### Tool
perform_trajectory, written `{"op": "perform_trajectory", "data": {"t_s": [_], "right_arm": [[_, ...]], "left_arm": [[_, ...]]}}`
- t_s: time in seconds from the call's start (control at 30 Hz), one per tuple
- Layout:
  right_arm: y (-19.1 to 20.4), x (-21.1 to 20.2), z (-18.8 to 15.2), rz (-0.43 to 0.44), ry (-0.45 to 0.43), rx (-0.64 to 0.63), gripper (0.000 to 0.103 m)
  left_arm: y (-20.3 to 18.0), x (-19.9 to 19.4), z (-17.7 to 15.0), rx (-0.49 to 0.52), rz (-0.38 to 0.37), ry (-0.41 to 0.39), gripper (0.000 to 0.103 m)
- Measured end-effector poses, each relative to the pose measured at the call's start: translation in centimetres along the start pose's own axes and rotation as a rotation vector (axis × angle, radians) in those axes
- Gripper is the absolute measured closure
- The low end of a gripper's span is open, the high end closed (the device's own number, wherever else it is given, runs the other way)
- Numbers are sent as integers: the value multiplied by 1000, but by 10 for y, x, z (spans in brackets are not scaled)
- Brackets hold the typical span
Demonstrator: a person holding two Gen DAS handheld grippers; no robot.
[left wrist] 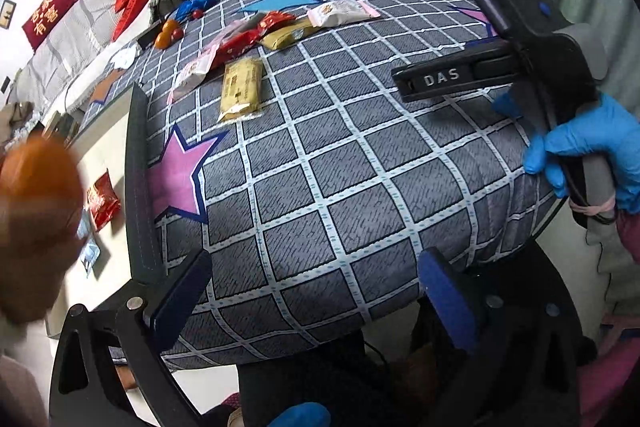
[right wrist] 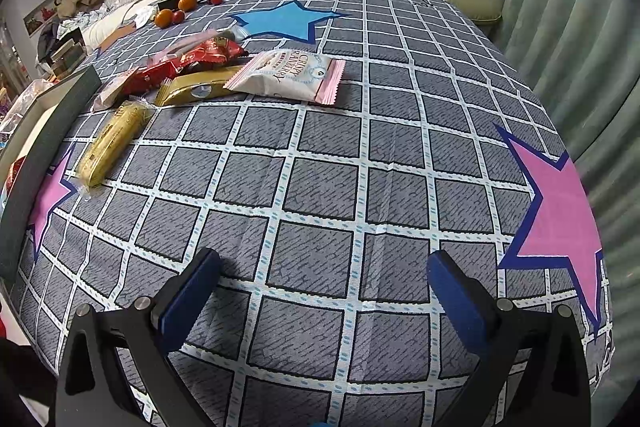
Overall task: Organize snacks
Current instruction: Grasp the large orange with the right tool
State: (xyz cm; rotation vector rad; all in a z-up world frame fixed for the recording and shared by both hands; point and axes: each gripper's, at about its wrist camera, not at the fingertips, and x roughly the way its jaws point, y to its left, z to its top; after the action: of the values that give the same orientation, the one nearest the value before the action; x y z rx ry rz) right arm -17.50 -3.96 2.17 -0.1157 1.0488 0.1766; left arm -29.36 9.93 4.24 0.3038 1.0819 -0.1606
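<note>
Right now both of my tools are empty and spread wide. My right gripper (right wrist: 324,291) hangs low over bare checked tablecloth (right wrist: 320,187), blue pads apart, nothing between them. My left gripper (left wrist: 316,291) is just as wide and sits back at the near table edge, also holding nothing.

Everything I have to sort lies ahead and to the left of the right gripper, well apart from it. Nearest is the yellow wafer pack (right wrist: 110,143), forward-left of my left finger, its long axis running away from me and leaning slightly right, so roughly in line with the fingers. Beyond it sit the gold bar (right wrist: 192,89), lying across my view, the red wrappers (right wrist: 180,67), and the pink-and-white cranberry pack (right wrist: 288,77), which is closest to straight ahead and lies crosswise with its pink crimped end pointing right.

From the left gripper the wafer pack (left wrist: 240,89) is ahead and a little left of centre, long axis again pointing away. A dark green box wall (left wrist: 138,179) stands along the left, with a red packet (left wrist: 102,201) inside; I judge that to be the destination.

My judgement: the left tool is better placed for the wafer pack, closing across its narrow width, and the box is on its side.
</note>
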Motion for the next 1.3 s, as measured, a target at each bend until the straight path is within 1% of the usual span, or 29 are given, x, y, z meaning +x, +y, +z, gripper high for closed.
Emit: {"op": "perform_trajectory", "data": {"t_s": [0.13, 0.37, 0.53, 0.6, 0.67, 0.73, 0.8, 0.83, 0.9, 0.93, 0.97, 1.07, 1.1, 1.13, 1.17, 1.23, 1.3], "right_arm": [[-1, 1, 3, 1, -9, -1, 0], [-1, 0, 2, 4, -16, -4, 0], [-1, 0, 3, 6, -13, -8, 0], [-1, -1, 5, 7, 3, -7, 0], [0, -1, 12, 19, 44, -5, 0], [3, -4, 19, 92, 69, 3, 0], [10, -10, 27, 193, 70, 23, 0], [15, -14, 31, 228, 61, 20, 0], [33, -23, 40, 295, 27, -24, 0], [49, -29, 46, 328, 5, -77, 0], [58, -31, 49, 341, -2, -108, 0], [102, -33, 58, 373, -11, -253, 0], [119, -31, 60, 376, -11, -304, 0], [128, -28, 62, 375, -8, -328, 0], [139, -24, 65, 375, 2, -347, 0], [148, -17, 67, 377, 25, -341, 0], [152, -8, 72, 382, 53, -293, 0]], "left_arm": [[-3, 5, -2, 5, -6, 17, 0], [-15, 8, -5, 62, -5, 28, 0], [-9, 8, -8, 39, 2, 30, 0], [-1, 7, -8, 16, 11, 22, 0], [8, 4, -8, -20, 22, 8, 0], [17, -1, -7, -55, 32, -15, 0], [28, -7, -7, -92, 45, -46, 0], [35, -11, -7, -115, 53, -63, 0], [52, -18, -8, -171, 67, -92, 0], [61, -20, -9, -200, 73, -100, 0], [73, -23, -12, -241, 77, -107, 0], [99, -25, -19, -325, 89, -99, 0], [107, -25, -23, -351, 91, -93, 0], [114, -24, -26, -374, 91, -85, 0], [122, -23, -30, -401, 89, -77, 0], [131, -21, -35, -433, 83, -69, 0], [136, -19, -38, -448, 81, -65, 0]]}}
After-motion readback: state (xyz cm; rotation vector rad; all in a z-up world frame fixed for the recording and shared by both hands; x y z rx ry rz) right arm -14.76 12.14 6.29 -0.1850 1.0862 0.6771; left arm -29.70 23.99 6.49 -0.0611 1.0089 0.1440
